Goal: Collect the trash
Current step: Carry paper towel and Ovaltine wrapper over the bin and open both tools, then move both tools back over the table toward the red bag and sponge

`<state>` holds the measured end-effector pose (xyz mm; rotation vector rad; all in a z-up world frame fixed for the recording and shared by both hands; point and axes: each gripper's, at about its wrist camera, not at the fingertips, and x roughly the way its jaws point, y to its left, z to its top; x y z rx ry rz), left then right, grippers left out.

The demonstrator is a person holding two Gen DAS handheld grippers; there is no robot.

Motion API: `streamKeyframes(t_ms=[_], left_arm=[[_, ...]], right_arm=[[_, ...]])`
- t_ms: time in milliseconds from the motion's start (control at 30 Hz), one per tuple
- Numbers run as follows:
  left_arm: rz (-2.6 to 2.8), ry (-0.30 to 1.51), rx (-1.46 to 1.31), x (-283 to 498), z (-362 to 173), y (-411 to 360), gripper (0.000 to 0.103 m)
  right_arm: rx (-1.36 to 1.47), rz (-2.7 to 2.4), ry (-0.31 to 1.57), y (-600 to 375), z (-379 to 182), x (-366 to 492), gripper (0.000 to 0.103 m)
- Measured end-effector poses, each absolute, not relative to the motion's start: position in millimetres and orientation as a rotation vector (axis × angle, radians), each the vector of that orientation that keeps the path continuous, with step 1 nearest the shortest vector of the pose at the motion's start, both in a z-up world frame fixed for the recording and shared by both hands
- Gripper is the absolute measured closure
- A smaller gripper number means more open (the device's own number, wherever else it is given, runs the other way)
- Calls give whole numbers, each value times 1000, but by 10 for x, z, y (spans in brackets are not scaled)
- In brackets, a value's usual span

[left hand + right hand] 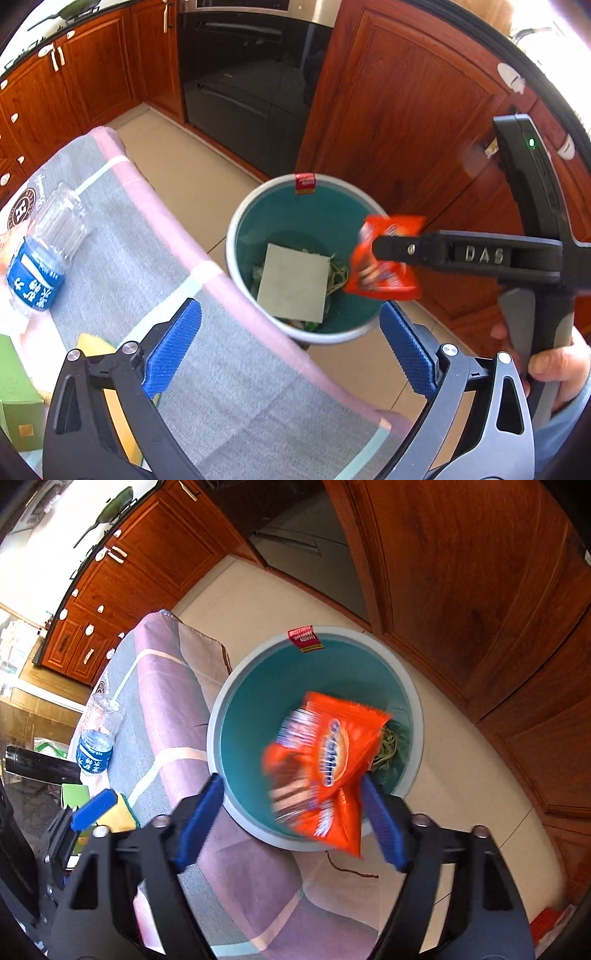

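A round bin with a teal inside [236,236] [218,716] stands on the floor beside the table. It holds a grey card [293,282] and other scraps. An orange snack wrapper [325,768] [384,266] is blurred, loose between the spread fingers of my right gripper [291,812], right above the bin's mouth. My right gripper is open; in the left wrist view [376,245] it reaches in from the right. My left gripper [291,347] is open and empty over the table edge. A clear water bottle with a blue label [40,258] [96,734] lies on the table.
The table carries a grey and pink cloth [155,266] [162,701]. A green box [14,398] and a yellow sponge [92,345] [116,816] lie at its near left. Wooden cabinets [399,96] and a dark oven [251,85] stand behind the bin.
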<state>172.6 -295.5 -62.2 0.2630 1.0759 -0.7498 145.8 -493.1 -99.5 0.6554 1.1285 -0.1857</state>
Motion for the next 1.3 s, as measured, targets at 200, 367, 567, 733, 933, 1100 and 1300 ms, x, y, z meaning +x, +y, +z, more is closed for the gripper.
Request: streamKeyframes(t_ms=[200, 367, 567, 733, 933, 1100, 1300], left_arm=[[-740, 1084, 249, 1693, -621, -2819, 5], [-730, 1089, 220, 1688, -580, -2685, 5], [-721, 1060, 208, 1579, -459, -2544, 5], [-699, 1049, 198, 1470, -365, -2354, 5], [-648, 1043, 184, 1330, -296, -1995, 5], [-595, 1050, 146, 1198, -270, -1593, 5], [-524, 1043, 116, 1030, -254, -1078, 5]], right_arm=[[684, -212, 1153, -4898, -1007, 1425, 25], [690, -235, 1165, -4849, -975, 1357, 20], [682, -239, 1159, -4738, -855, 1269, 20], [668, -224, 1150, -4570, -749, 1201, 16], [648, -183, 1161, -4246, -681, 1148, 16], [621, -142, 1174, -3934, -633, 1098, 16], [589, -98, 1188, -3550, -581, 1029, 16]])
